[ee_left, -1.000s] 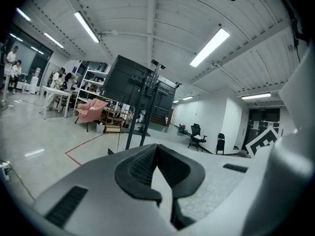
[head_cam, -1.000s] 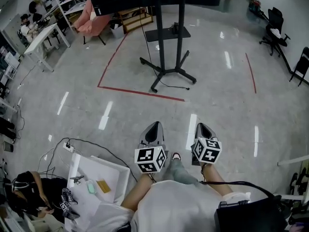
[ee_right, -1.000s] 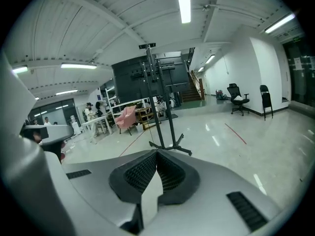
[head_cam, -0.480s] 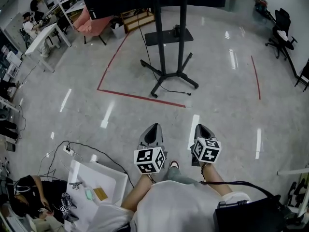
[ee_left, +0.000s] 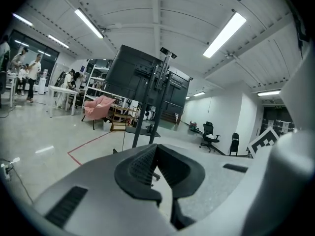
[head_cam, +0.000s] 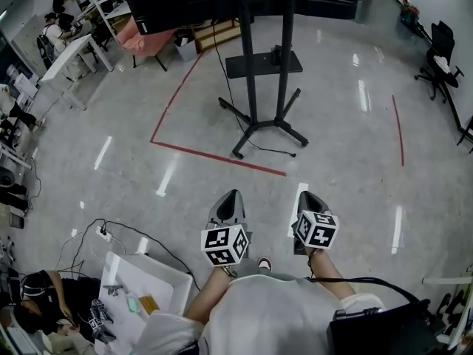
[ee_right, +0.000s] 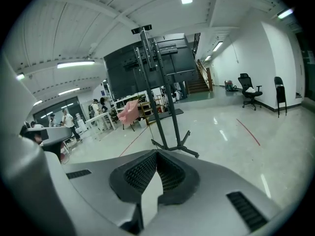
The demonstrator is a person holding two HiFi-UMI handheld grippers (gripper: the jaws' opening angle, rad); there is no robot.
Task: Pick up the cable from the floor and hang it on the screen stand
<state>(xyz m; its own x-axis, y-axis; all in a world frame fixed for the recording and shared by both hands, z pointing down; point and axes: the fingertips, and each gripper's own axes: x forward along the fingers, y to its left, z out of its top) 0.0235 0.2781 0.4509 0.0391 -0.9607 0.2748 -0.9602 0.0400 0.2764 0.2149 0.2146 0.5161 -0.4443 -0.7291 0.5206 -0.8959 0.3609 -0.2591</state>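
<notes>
Cable (head_cam: 277,152) lies on the glossy grey floor (head_cam: 355,183), thin and black, right at the foot of the screen stand (head_cam: 270,124), just beyond a red tape line (head_cam: 214,154). Both grippers are well apart from it, held low in front of the person and pointing toward the stand. The left gripper (head_cam: 233,192) has its jaws closed, tips meeting, with nothing between them. The right gripper (head_cam: 305,193), beside it, is closed the same way and holds nothing.
</notes>
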